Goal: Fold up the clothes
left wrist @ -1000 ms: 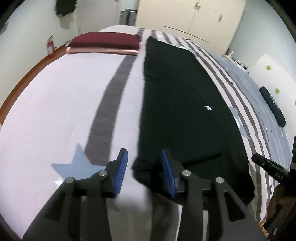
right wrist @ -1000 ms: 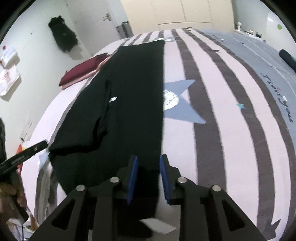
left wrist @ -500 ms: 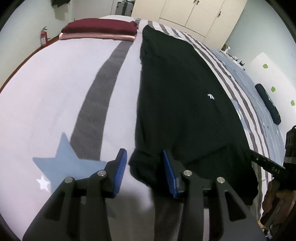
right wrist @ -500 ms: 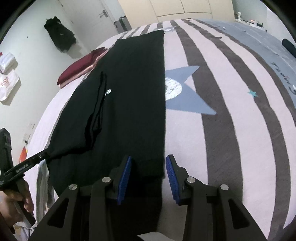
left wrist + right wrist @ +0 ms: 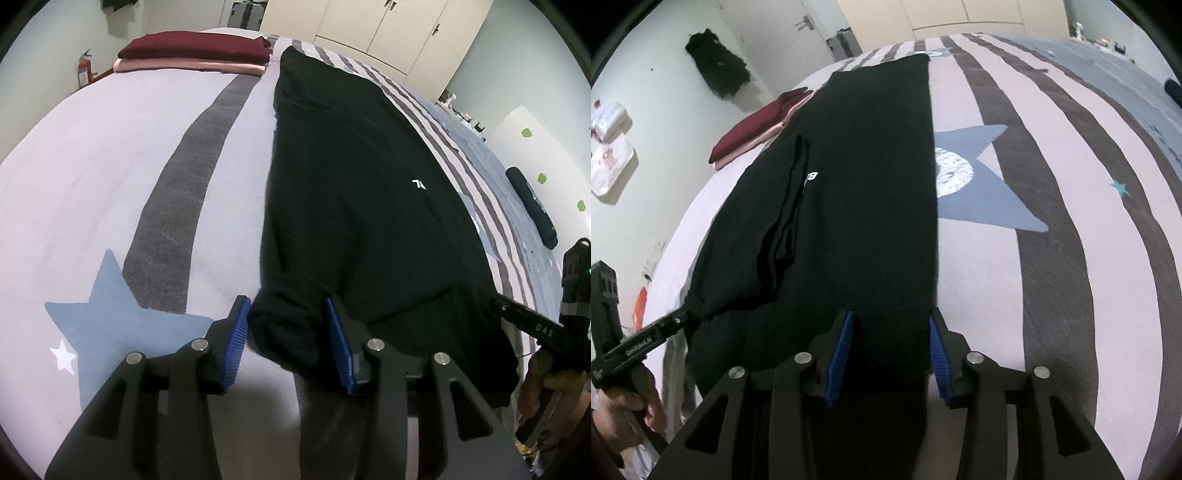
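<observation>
Black garment (image 5: 354, 206) lies lengthwise on the bed (image 5: 92, 177), folded into a long strip running from the near edge toward the far end. Small white print visible on its upper face (image 5: 418, 183). In the right wrist view a folded-in sleeve forms a ridge on the garment's left half (image 5: 786, 221); the right-hand edge is straight.

Left gripper (image 5: 286, 341): jaws partly apart, blue pads either side of the bunched near-left corner of the garment. Pads do not appear to press the cloth; a gap shows beside the left pad.

Right gripper (image 5: 889, 358): jaws partly apart, straddling the near-right portion of the garment at the bed's near edge. Cloth passes between the pads; the garment's right edge sits just inside the right pad. No clear squeeze visible.

Each gripper appears at the side of the other's view, held in a hand (image 5: 617, 413).

Bed cover: pale with grey stripes, blue star (image 5: 982, 192). Folded maroon and pink clothes (image 5: 195, 53) stacked at the far left of the bed. Cupboard (image 5: 388, 29) beyond the far end.
</observation>
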Tool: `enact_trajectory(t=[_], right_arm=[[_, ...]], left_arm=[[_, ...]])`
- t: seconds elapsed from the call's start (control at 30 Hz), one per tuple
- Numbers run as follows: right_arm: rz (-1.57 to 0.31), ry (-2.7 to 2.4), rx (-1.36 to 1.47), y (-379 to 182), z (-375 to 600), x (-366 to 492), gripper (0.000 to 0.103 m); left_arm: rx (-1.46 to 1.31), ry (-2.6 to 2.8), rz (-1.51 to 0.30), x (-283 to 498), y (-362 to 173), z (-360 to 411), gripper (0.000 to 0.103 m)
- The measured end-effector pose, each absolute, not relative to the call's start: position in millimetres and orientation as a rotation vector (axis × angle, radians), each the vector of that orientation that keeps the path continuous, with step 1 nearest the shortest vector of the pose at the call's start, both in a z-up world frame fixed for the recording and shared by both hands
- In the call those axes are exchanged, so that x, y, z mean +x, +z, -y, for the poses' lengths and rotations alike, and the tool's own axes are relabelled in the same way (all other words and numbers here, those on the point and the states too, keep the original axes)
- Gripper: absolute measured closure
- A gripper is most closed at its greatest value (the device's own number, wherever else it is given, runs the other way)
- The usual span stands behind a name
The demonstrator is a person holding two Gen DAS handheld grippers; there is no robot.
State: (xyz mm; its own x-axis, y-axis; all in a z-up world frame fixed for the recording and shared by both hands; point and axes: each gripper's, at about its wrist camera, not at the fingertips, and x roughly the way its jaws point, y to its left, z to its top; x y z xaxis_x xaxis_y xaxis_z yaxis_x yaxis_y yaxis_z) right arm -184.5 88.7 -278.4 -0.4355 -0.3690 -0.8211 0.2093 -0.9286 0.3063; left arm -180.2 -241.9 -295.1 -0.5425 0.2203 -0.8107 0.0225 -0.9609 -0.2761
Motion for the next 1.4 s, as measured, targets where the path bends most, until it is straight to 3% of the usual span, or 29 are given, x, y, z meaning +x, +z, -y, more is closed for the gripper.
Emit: enact_trajectory(t=[0.1, 0.17, 0.23, 0.33, 0.6, 0.97, 1.17, 1.4], right_arm=[[0.214, -2.387, 1.433, -278.2, -87.8, -185.4, 0.067], [0.194, -2.389, 1.44, -276.7, -87.2, -186.5, 0.075], [0.161, -2.399, 1.442, -274.0, -84.6, -187.2, 0.091], [0.165, -2.414, 1.443, -270.1, -84.1, -186.4, 0.094], [0.195, -2.407, 1.394, -236.4, -92.8, -165.9, 0.096], [0.176, -2.192, 1.629, -208.7, -107.4, -62.8, 0.096], [0.204, -2.253, 1.552, -173.2, -101.1, -93.2, 0.096], [0.279, -2.403, 1.4, -123.4, -99.7, -187.9, 0.096]], left_arm=[[-1.448, 2.643, 0.353, -180.2, -293.9, 237.3, 0.071], [-1.456, 2.647, 0.331, -180.5, -292.5, 233.9, 0.075], [-1.464, 2.647, 0.324, -180.8, -290.0, 232.6, 0.081], [-1.468, 2.647, 0.313, -180.9, -283.3, 228.0, 0.089], [-1.419, 2.622, 0.344, -152.0, -238.1, 237.2, 0.092], [-1.76, 2.477, 0.392, -52.8, -237.5, 235.1, 0.092], [-1.603, 2.549, 0.425, -96.2, -184.9, 243.4, 0.092], [-1.377, 2.58, 0.372, -215.0, -140.5, 265.3, 0.092]])
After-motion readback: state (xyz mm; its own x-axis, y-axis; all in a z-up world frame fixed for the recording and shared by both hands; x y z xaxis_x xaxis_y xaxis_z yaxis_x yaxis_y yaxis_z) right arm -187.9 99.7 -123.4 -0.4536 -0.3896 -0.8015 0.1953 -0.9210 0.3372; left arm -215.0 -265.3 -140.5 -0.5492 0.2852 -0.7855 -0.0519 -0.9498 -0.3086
